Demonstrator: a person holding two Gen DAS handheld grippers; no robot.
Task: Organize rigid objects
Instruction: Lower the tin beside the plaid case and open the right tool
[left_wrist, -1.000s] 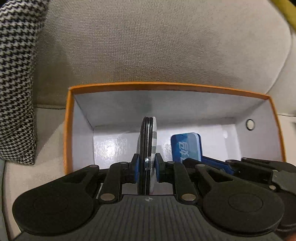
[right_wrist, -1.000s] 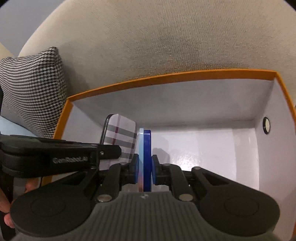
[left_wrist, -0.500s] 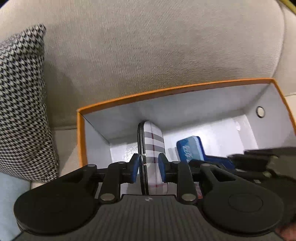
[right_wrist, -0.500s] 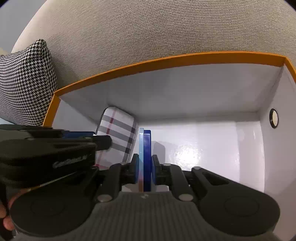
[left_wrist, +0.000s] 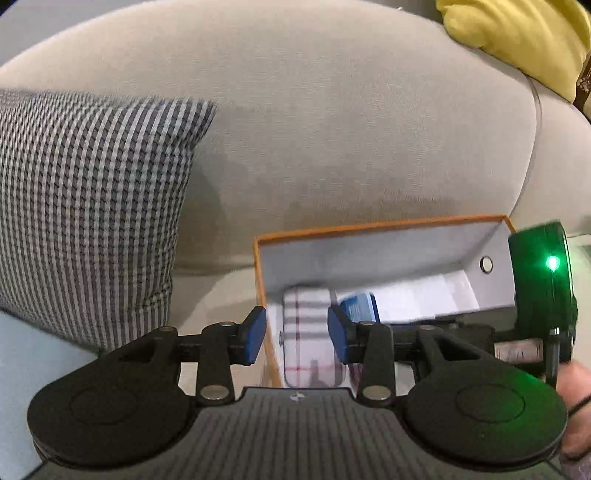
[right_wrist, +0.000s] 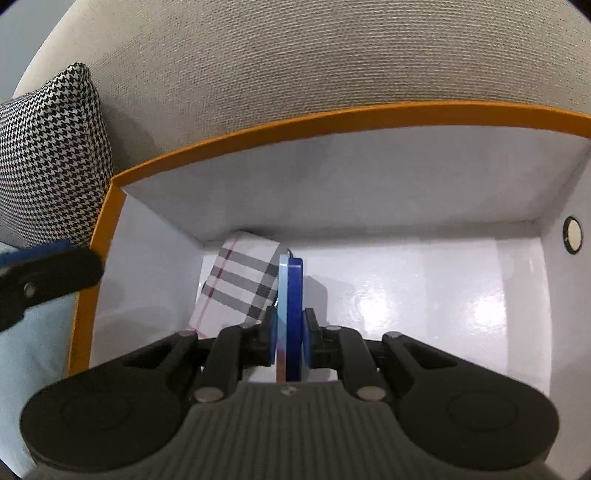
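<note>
Beige sofa (left_wrist: 332, 129) w/ a houndstooth cushion (left_wrist: 88, 206) on the left, a yellow cushion (left_wrist: 517, 33) top right, and an orange-rimmed box (right_wrist: 332, 118) w/ white inside sitting on the seat against the backrest. In the box, by its left wall, a plaid-patterned phone (right_wrist: 240, 284) leans tilted on the glossy floor, nothing gripping it. Just beside it, to its right, a blue card-like case (right_wrist: 291, 306) stands on edge, pinched between the fingers of the right gripper (right_wrist: 290, 339), which are clamped tight on it, low inside the box. The left gripper (left_wrist: 297, 334) hovers above the box's left wall; its jaws are opening, blue pads (left_wrist: 255, 332) apart, and the phone shows through the gap well below, untouched. In the left wrist view the blue case peeks out right of the phone, w/ the right gripper's body and a green-lit unit (left_wrist: 543, 280) past it. A bit of the person's hand (left_wrist: 572, 387) at far right edge. Small round hole (right_wrist: 571, 235) in the box's right wall. View from the left wrist is a bit blurred.
</note>
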